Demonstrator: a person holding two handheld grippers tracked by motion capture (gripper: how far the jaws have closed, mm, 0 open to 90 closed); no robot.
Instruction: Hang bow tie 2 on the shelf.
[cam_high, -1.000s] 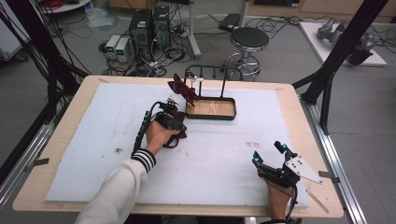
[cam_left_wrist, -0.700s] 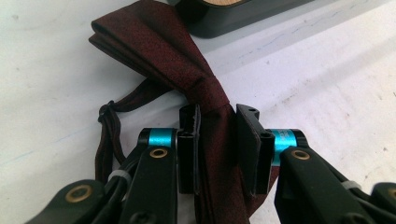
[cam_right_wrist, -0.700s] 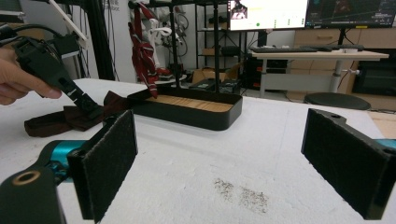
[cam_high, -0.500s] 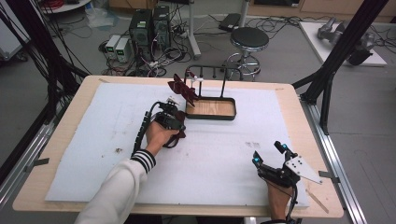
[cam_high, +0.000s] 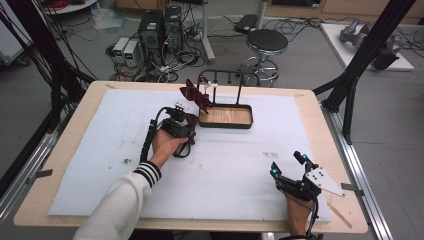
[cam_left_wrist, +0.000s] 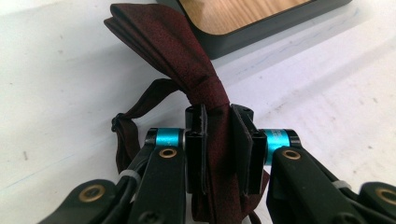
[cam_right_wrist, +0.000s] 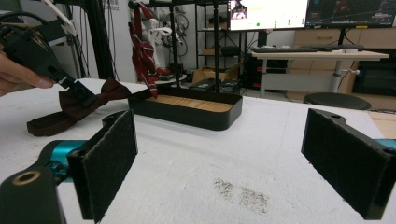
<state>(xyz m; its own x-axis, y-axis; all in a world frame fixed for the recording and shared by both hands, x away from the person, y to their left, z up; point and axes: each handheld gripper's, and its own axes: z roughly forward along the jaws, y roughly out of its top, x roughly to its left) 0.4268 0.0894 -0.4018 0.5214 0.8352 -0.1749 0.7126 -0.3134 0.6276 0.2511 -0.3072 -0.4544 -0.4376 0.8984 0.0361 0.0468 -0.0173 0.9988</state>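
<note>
A dark red bow tie (cam_left_wrist: 177, 51) lies on the white foam mat (cam_high: 100, 145), its wing touching the corner of the black tray with a wooden floor (cam_left_wrist: 261, 18). My left gripper (cam_left_wrist: 218, 116) is shut on the tie's knot, and the strap trails to the left. From above, the left gripper (cam_high: 184, 126) sits just left of the tray (cam_high: 225, 125). A second dark red tie (cam_high: 196, 95) hangs on the black rack behind the tray. My right gripper (cam_high: 286, 163) rests open near the front right, its pads (cam_right_wrist: 109, 158) wide apart with nothing between them.
The black rack (cam_high: 239, 80) rises from the tray's back edge. Dark specks (cam_right_wrist: 240, 193) mark the mat in front of the right gripper. Beyond the table's far edge stand a stool (cam_high: 267, 42) and computer boxes (cam_high: 160, 25) with cables.
</note>
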